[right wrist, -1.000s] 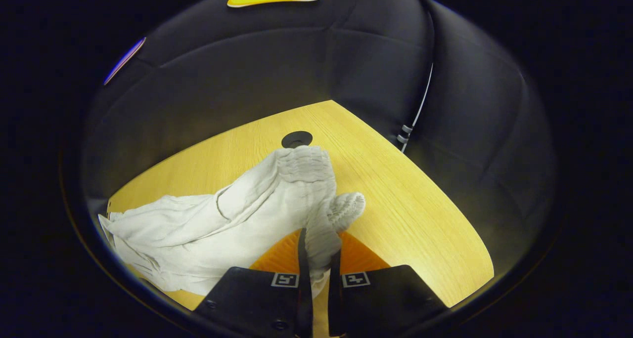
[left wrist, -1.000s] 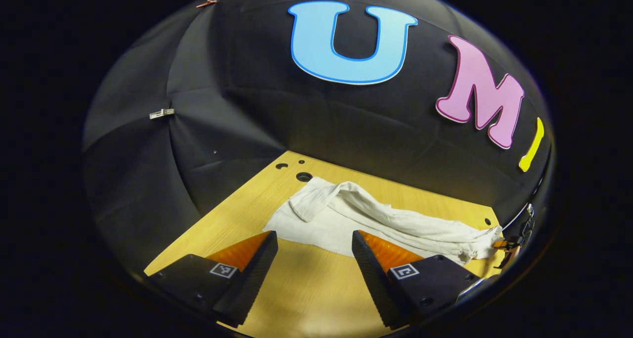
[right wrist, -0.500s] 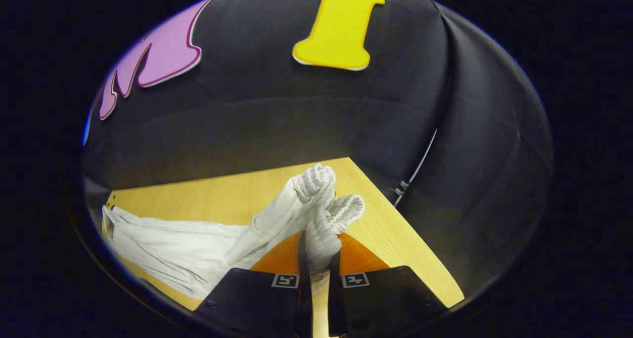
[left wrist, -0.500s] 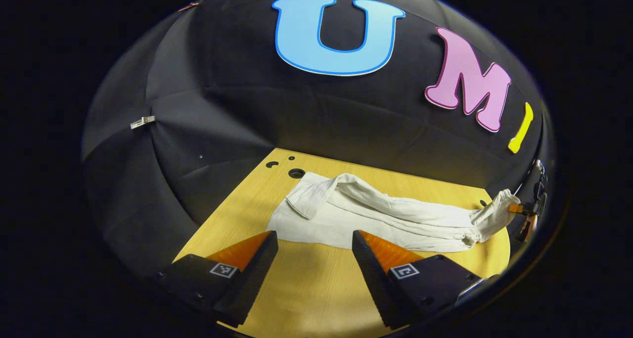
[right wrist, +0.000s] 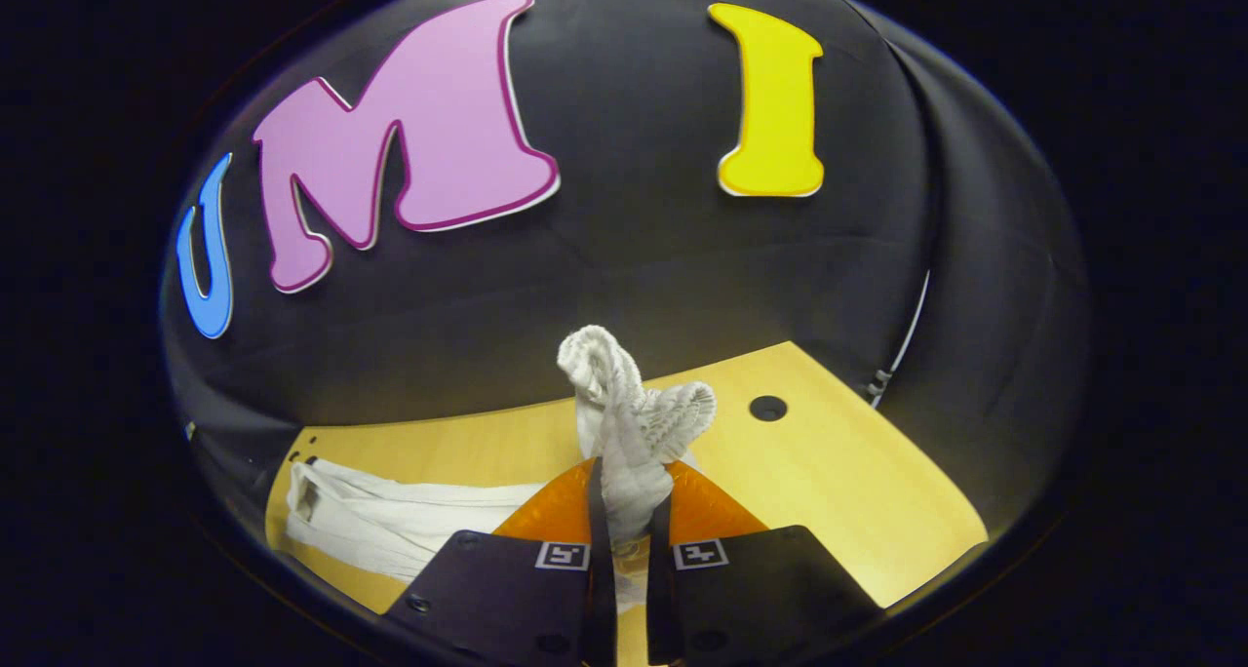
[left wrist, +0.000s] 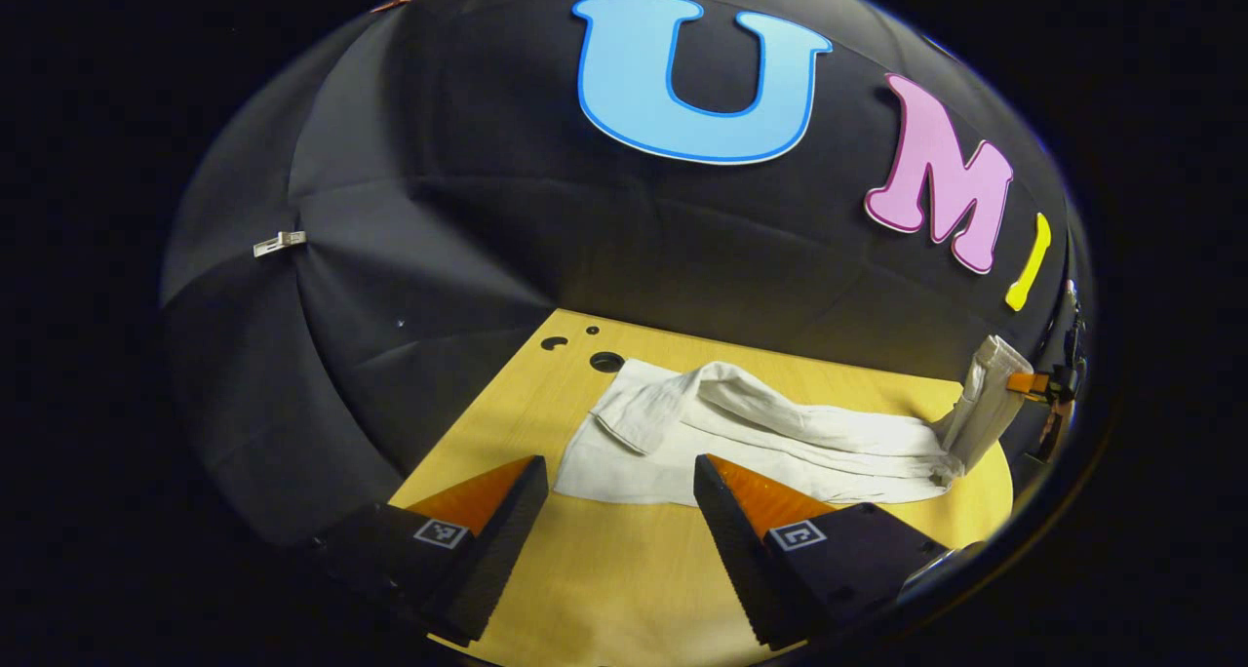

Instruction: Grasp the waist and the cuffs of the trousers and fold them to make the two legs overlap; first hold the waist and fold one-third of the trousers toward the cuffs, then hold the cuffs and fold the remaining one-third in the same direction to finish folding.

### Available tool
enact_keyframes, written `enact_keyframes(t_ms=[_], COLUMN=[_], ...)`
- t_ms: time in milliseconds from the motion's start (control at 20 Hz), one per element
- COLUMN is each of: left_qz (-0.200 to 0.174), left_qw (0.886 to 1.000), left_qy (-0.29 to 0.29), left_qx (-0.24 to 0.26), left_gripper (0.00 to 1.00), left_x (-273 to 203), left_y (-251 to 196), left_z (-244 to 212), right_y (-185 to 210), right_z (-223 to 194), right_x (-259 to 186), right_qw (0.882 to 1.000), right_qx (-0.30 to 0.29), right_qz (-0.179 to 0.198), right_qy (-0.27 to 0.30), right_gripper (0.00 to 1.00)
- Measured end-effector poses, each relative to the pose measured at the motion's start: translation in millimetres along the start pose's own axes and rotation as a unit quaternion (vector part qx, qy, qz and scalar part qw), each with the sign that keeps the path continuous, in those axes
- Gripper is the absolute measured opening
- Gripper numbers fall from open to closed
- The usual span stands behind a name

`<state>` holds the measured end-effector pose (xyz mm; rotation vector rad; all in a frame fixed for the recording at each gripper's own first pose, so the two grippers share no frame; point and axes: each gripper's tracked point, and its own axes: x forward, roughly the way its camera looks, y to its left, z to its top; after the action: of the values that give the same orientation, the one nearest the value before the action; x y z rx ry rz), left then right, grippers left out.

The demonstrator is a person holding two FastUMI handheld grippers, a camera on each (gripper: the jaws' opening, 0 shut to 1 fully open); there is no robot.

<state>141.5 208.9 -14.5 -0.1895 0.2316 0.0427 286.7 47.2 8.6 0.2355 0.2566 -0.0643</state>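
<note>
Trouser fold barely begun: one end lifted, nothing folded yet

The off-white cotton trousers [left wrist: 770, 433] lie bunched lengthwise across the light wooden worktop [left wrist: 624, 569] near its back edge, legs loosely heaped and not squarely overlapped. The right gripper [right wrist: 630, 511] has its fingers pressed together on the ribbed, gathered end [right wrist: 634, 423], held up off the worktop toward the right edge. The left gripper [left wrist: 620, 511] hangs with fingers spread wide over bare wood at the front edge, clear of the cloth. By my reckoning, both thirds remain to be folded.
</note>
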Motion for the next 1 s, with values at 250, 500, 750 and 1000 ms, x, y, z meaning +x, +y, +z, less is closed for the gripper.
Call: enact_keyframes(t_ms=[250,500,750,1000], left_qz=[-0.003,-0.010,-0.015,-0.006], left_qw=[1.000,1.000,0.998,0.994], left_qy=[-0.011,-0.009,0.004,0.023], left_qx=[0.000,-0.021,-0.064,-0.107], left_gripper=[0.96,0.96,0.96,0.96], left_x=[21.4,59.5,109.0,158.6], left_y=[26.9,28.8,20.9,27.3], left_z=[12.8,9.0,-2.7,-13.1], right_y=[52.9,97.0,120.5,141.7], right_z=[-33.5,-86.7,-140.0,-179.9], right_x=[-5.2,0.0,6.1,0.9], right_qw=[0.999,0.996,0.992,0.984], right_qx=[0.004,-0.006,-0.029,-0.030], right_qz=[0.036,0.068,0.084,0.115], right_qy=[0.016,0.053,0.093,0.132], right_gripper=[0.16,0.17,0.27,0.41])
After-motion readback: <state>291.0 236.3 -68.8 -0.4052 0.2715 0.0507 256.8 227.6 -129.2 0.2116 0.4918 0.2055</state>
